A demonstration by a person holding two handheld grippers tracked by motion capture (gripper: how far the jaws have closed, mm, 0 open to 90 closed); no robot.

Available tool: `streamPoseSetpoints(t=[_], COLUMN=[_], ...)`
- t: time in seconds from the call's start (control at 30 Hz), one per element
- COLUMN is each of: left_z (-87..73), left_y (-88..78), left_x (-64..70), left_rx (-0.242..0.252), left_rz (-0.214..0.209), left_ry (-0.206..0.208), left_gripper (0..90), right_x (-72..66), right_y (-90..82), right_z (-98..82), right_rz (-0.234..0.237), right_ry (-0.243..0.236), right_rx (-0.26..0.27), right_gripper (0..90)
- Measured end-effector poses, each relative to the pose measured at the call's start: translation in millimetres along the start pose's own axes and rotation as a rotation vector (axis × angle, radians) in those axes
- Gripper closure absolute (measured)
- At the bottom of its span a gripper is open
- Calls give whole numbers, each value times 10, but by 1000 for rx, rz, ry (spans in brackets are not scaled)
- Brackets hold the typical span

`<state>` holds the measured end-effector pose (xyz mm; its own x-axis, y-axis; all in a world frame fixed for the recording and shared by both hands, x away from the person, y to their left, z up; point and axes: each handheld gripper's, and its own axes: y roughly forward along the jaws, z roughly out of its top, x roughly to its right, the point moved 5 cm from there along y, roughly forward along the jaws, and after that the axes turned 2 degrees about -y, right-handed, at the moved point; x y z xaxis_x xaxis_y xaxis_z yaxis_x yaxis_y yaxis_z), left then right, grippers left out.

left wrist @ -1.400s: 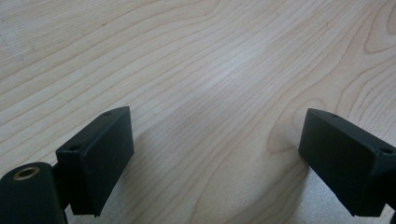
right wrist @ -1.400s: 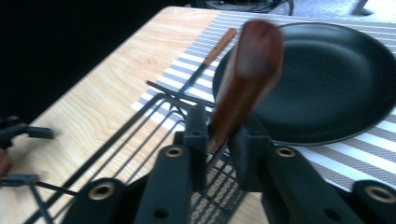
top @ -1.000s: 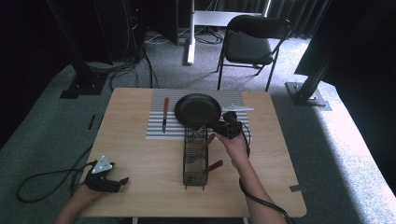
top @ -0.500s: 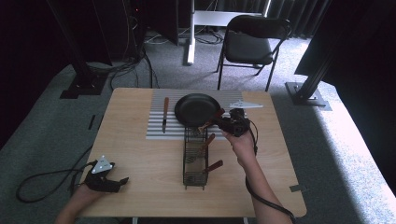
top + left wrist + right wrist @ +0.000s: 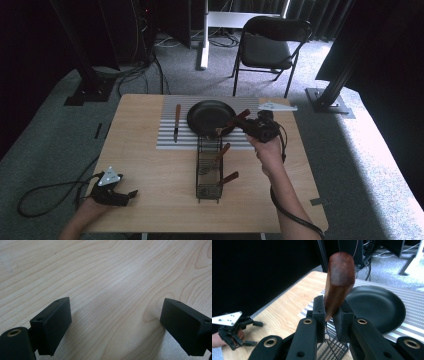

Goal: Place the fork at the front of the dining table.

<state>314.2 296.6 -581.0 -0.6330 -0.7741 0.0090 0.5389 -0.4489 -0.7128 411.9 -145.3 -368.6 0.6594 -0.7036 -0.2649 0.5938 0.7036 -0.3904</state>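
- Wooden table (image 5: pixel 165 180) is carrying everything, with the wire rack (image 5: pixel 209 167) standing near its middle as the landmark.
- Striped mat (image 5: pixel 167 131) is lying just behind the rack, reaching out to both sides of it.
- Black pan (image 5: pixel 207 116) is sitting on the mat, directly behind the rack.
- Right gripper (image 5: pixel 250 127) is hovering just behind and to the right of the rack, its jaws clamping together on a wooden-handled utensil (image 5: pixel 339 277); the brown handle is sticking up past the jaws, above the rack's far end.
- Left gripper (image 5: pixel 116 192) is resting on the table well to the left of the rack, jaws standing wide apart and holding nothing.
- Knife (image 5: pixel 176 121) is lying on the mat, behind and left of the rack.
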Motion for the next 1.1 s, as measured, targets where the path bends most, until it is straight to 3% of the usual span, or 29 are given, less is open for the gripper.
streamPoseSetpoints(t=[0.27, 0.47, 0.83, 1.1], left_z=[0, 0, -1, -1], left_y=[0, 0, 0, -1], left_x=[0, 0, 1, 0], left_rx=[0, 0, -1, -1], left_rz=[0, 0, -1, 0], left_ry=[0, 0, -1, 0], left_gripper=[100, 100, 100, 100], right_x=[83, 301, 847, 1053], right_y=[-200, -303, -345, -226], right_z=[131, 121, -201, -452], right_rz=[-35, -96, -239, -345], right_ry=[1, 25, 102, 102], right_rx=[36, 36, -3, -81], right_gripper=[806, 805, 806, 806])
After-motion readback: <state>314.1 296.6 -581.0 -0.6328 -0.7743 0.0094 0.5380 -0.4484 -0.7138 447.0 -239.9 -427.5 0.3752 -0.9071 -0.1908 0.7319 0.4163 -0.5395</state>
